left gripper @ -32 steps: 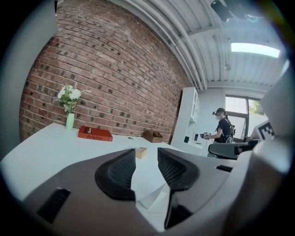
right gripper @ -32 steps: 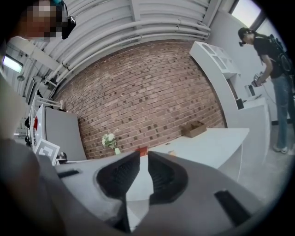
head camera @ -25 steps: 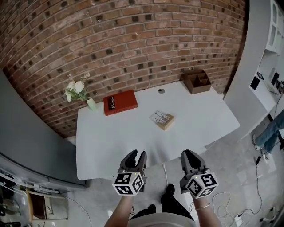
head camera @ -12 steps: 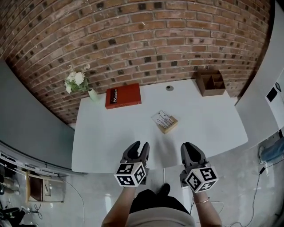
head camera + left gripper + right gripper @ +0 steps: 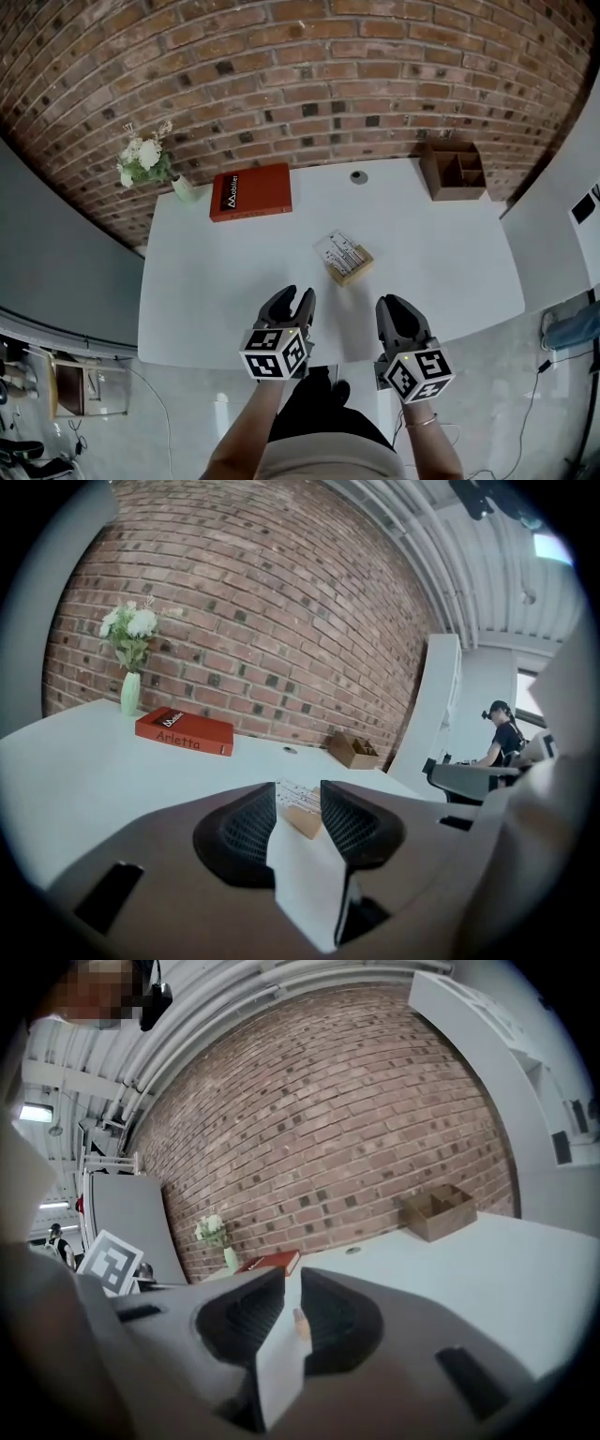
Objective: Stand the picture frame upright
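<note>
The picture frame (image 5: 343,258) lies flat near the middle of the white table (image 5: 206,281), a small tan frame with a pale printed face. Through the left gripper's jaws it shows as a tan wedge (image 5: 302,817). My left gripper (image 5: 292,303) hovers over the table's near edge, below and left of the frame, open and empty. My right gripper (image 5: 397,312) hangs at the same edge, below and right of the frame, its jaws a narrow gap apart with nothing in them. Neither gripper touches the frame.
A red book (image 5: 250,191) lies at the back left by a vase of white flowers (image 5: 150,164). A brown wooden organiser (image 5: 452,169) stands at the back right against the brick wall. A person sits far off (image 5: 502,733).
Both grippers have come forward from in front of the table to over its near edge. The head view has shifted, so the table sits lower and nearer. The frame has not moved.
</note>
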Available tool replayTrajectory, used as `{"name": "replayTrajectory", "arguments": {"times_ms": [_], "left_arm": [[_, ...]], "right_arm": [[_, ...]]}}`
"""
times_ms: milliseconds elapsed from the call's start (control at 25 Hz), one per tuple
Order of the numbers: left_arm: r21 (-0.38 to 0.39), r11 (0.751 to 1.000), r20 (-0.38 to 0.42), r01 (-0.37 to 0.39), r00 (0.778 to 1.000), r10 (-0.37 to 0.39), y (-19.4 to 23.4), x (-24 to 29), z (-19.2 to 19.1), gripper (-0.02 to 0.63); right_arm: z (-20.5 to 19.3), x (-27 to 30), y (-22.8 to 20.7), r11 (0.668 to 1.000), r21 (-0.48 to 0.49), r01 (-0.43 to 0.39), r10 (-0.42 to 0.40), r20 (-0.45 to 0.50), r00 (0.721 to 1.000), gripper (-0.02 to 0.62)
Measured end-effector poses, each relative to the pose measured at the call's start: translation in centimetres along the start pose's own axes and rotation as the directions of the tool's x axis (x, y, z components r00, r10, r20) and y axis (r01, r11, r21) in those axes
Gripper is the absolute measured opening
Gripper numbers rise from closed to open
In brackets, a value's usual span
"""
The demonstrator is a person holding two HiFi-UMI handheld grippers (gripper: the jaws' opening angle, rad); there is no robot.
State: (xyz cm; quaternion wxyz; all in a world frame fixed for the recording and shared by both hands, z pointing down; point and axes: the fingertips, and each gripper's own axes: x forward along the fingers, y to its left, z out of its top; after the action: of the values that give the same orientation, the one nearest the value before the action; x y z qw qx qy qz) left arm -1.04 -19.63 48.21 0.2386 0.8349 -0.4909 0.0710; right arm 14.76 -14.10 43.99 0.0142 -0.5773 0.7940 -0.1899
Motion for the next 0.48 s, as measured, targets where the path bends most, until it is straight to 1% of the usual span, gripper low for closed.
{"name": "replayTrajectory", "arguments": {"times_ms": [200, 320, 480], "left_arm": [[-0.049, 0.999, -0.048, 0.013, 0.999, -0.016, 0.9, 3.6, -0.2, 0.143], [-0.075, 0.997, -0.09, 0.015, 0.996, -0.022, 1.7, 5.7, -1.0, 0.143], [-0.118, 0.993, -0.112, 0.026, 0.993, -0.04, 2.2, 8.1, -0.7, 0.143]], "right_arm": [[0.2, 2.7, -2.0, 0.999, -0.025, 0.03, -0.03, -0.034, 0.999, 0.04], [-0.1, 4.3, -2.8, 0.999, -0.036, 0.039, -0.041, -0.062, 0.997, 0.038], [-0.5, 6.2, -3.7, 0.998, -0.034, 0.053, -0.056, -0.093, 0.994, 0.038]]}}
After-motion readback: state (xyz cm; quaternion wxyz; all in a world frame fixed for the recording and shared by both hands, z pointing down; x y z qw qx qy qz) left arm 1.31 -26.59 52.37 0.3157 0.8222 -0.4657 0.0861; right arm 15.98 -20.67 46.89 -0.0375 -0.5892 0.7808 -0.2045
